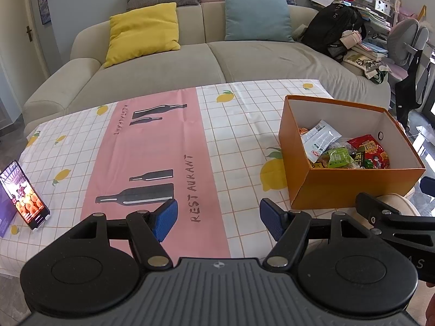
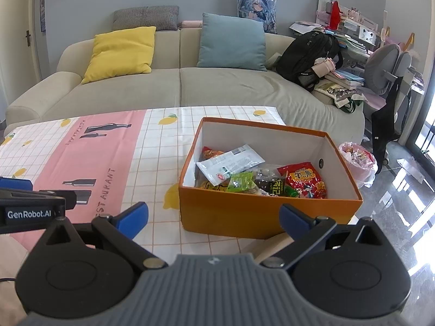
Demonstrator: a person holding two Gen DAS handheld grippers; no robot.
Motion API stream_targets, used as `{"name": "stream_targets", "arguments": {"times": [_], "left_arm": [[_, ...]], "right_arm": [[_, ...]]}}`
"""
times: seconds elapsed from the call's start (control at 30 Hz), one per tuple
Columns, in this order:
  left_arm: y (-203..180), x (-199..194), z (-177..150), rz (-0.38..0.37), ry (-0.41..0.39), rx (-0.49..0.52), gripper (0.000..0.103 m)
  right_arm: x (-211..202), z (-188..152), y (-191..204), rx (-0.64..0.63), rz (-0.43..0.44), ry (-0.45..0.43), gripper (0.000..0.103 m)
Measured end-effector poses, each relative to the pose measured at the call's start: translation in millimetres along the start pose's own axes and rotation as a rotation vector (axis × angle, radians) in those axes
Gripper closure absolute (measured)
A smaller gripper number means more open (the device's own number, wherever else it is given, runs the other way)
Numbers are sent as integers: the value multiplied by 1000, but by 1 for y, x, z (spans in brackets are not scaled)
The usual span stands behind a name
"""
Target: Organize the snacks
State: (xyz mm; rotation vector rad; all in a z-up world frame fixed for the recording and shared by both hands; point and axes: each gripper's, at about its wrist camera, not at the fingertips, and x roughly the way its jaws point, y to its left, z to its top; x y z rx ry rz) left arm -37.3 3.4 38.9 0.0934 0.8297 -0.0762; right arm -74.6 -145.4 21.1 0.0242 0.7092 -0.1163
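Note:
An orange box [image 1: 350,187] [image 2: 255,214] stands at the right of the table and holds several snack packets: a white one [image 2: 231,163], a green one [image 2: 240,182] and a red one [image 2: 305,180]. My left gripper [image 1: 218,221] is open and empty, low over the pink strip of the tablecloth, left of the box. My right gripper [image 2: 213,218] is open and empty, just in front of the box's near wall. The right gripper's arm shows at the right edge of the left wrist view [image 1: 391,217].
A checked lemon tablecloth [image 1: 239,125] with a pink centre strip covers the table. A phone [image 1: 24,194] leans at the table's left edge. A beige sofa [image 2: 174,89] with cushions stands behind. A pink bag [image 2: 359,160], a backpack and a chair are on the right.

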Motion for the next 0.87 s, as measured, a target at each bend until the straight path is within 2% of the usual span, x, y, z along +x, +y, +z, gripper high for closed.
{"name": "stream_targets", "arguments": {"times": [0.27, 0.87], "left_arm": [[-1, -1, -1, -3, 2, -4, 22], [-7, -11, -1, 0, -50, 12, 22]], "right_arm": [[4, -3, -3, 2, 8, 26, 3], [4, -1, -3, -7, 13, 36, 3]]}}
